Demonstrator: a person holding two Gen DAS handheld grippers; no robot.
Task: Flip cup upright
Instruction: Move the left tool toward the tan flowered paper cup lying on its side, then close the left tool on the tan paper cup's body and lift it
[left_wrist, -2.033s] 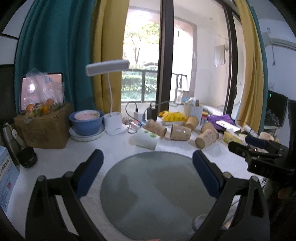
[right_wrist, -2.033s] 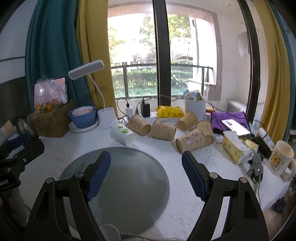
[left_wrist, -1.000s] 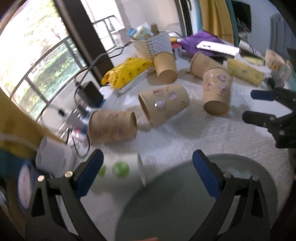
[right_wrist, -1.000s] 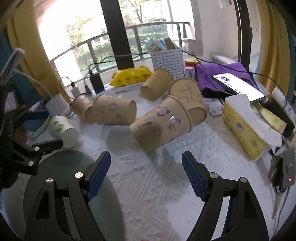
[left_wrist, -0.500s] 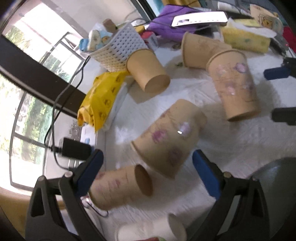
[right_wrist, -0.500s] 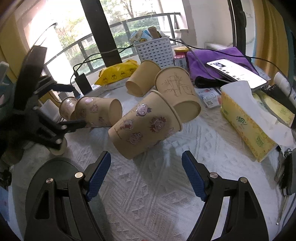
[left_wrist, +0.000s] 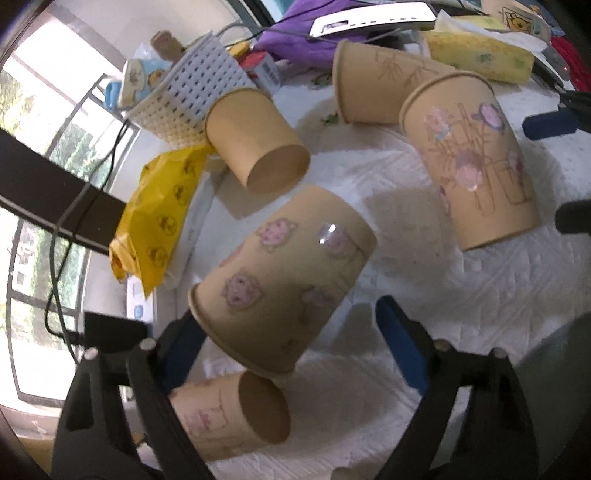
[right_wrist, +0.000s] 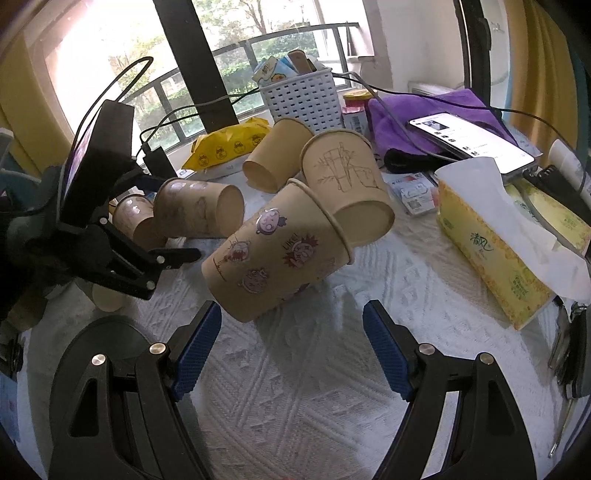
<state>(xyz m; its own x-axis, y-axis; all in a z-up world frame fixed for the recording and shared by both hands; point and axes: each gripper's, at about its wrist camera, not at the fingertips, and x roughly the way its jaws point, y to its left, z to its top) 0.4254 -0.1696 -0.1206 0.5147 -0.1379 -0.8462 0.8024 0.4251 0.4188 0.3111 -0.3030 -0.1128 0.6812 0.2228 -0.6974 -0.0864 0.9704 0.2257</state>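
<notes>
Several tan paper cups lie on their sides on a white cloth. In the left wrist view, a cup with pink pig stickers (left_wrist: 284, 284) lies just ahead of my open left gripper (left_wrist: 291, 343), its rim toward the left finger. It also shows in the right wrist view (right_wrist: 199, 210). In the right wrist view, a cup with cartoon stickers (right_wrist: 277, 254) lies just ahead of my open right gripper (right_wrist: 291, 343), base toward me. It also shows in the left wrist view (left_wrist: 472, 166). Both grippers are empty.
More cups lie around: a plain one (right_wrist: 275, 158), a bamboo-drawn one (right_wrist: 347, 177), one near the left gripper (left_wrist: 229, 413). A white basket (right_wrist: 303, 96), yellow packet (right_wrist: 229, 144), tissue box (right_wrist: 491, 251), phone on purple cloth (right_wrist: 469, 136) and a grey round mat (right_wrist: 99, 343) surround them.
Both grippers have moved forward and down from above the grey mat toward the lying cups. The left gripper has closed in on the pig-sticker cup, the right on the cartoon-sticker cup.
</notes>
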